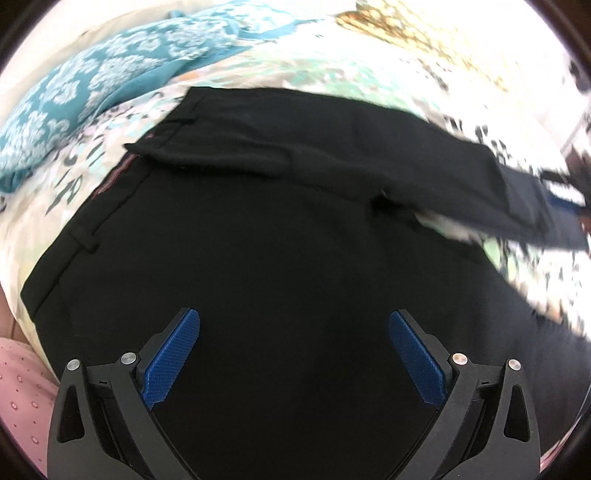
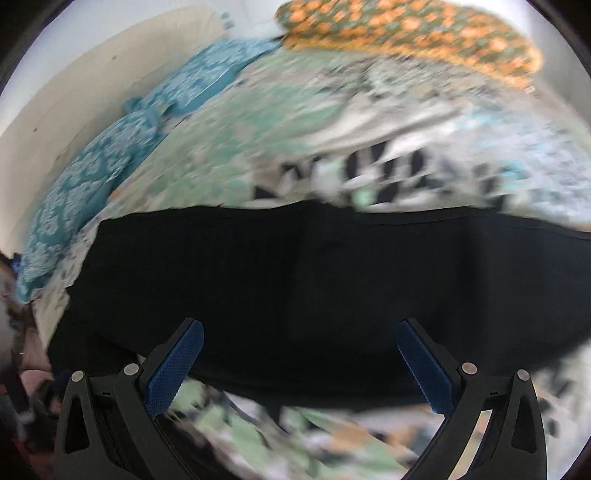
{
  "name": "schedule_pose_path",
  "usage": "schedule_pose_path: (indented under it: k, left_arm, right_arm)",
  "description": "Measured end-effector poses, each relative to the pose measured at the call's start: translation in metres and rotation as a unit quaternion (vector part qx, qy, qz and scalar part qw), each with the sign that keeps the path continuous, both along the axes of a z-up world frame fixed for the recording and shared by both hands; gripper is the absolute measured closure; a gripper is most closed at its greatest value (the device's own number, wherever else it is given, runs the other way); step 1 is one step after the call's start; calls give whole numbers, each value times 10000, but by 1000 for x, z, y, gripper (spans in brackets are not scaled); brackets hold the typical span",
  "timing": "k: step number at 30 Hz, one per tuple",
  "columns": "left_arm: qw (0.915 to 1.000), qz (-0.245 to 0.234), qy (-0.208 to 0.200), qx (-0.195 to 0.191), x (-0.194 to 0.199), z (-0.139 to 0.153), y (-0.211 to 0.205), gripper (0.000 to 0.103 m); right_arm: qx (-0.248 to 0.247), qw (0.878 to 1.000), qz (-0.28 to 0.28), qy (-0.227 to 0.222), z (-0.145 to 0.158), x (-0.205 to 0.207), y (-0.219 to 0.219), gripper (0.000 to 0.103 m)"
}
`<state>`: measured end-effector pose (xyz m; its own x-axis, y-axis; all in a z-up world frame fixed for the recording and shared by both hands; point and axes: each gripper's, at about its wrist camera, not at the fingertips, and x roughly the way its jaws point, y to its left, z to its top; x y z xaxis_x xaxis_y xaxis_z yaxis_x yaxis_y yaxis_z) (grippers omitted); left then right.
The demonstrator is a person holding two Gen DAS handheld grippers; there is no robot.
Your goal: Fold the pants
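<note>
Black pants lie spread flat on a patterned bedsheet. In the left wrist view the waistband with belt loops runs along the left, and the two legs stretch to the right. My left gripper is open and empty, hovering over the seat of the pants. In the right wrist view a black pant leg lies across the frame, blurred by motion. My right gripper is open and empty above the leg's near edge.
A teal floral pillow lies at the far left of the bed; it also shows in the right wrist view. An orange patterned cushion sits at the far side. A cream wall borders the bed on the left.
</note>
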<state>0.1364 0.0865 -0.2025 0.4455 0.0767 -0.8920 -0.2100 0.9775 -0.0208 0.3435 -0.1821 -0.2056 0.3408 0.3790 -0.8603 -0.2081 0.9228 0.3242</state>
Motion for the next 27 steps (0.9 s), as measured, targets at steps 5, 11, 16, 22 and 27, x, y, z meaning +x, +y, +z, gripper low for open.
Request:
schedule_pose_path:
  k: [5,11,16,22,27]
  left_arm:
    - [9984,-315,138,443,-1,-4,-13,1]
    - [9989,-219,167,380,3,-6,-12,1]
    - [9986,-194,141,464,6,-7,-18,1]
    - [9986,-174,164,480,8,-7,-19,1]
    - [9988,-228,146,413,17,-2,-25,1]
  right_arm:
    - [28,9998,141,148,-43,42,-15,1]
    - [747,9839,-1622,3,-32,67,-180,5]
    - [38,9616,-2744,-33,-22,31,-308,5]
    - [-377,9344,-3542,-80,-2,-37,-420,9]
    - [-1254,9268,-3529,-284,23,-53,-425,0]
